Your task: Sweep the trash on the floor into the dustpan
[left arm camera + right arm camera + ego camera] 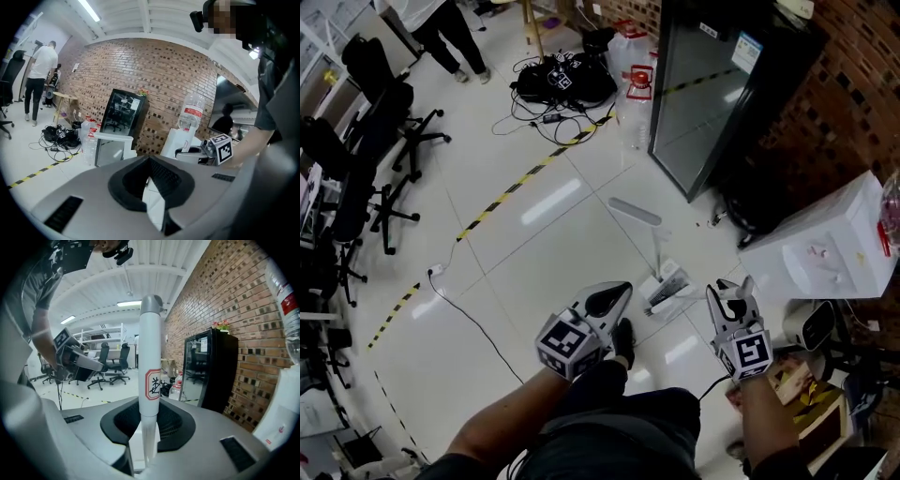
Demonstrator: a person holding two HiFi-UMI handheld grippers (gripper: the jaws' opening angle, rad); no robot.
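Right gripper (731, 298) is clamped on the white round broom pole with a grey cap and a red-edged label (150, 348). The pole stands upright between its jaws, long axis vertical. Left gripper (612, 300) has only a narrow gap between its jaws, and nothing but floor shows through it.

The white plastic long-handled dustpan (667, 289) stands on the tile ahead of both grippers and between them. It is right of the left gripper's tips and left of the right gripper's. Its post rises to a flat crossbar grip (635, 211). The left gripper is free and about as near as the right, so judged the one to take that grip, with its jaws across the bar.

Possible trash: small dark specks (713, 221) further ahead, off the corner of the black glass-door cabinet (722, 84). They are too small to identify.

The head view gives the floor layout but barely shows the pole, which is seen end-on. The right gripper view shows the pole and label but not the dustpan. The left gripper view shows the crossbar up and left of its jaws. No view shows the broom head.
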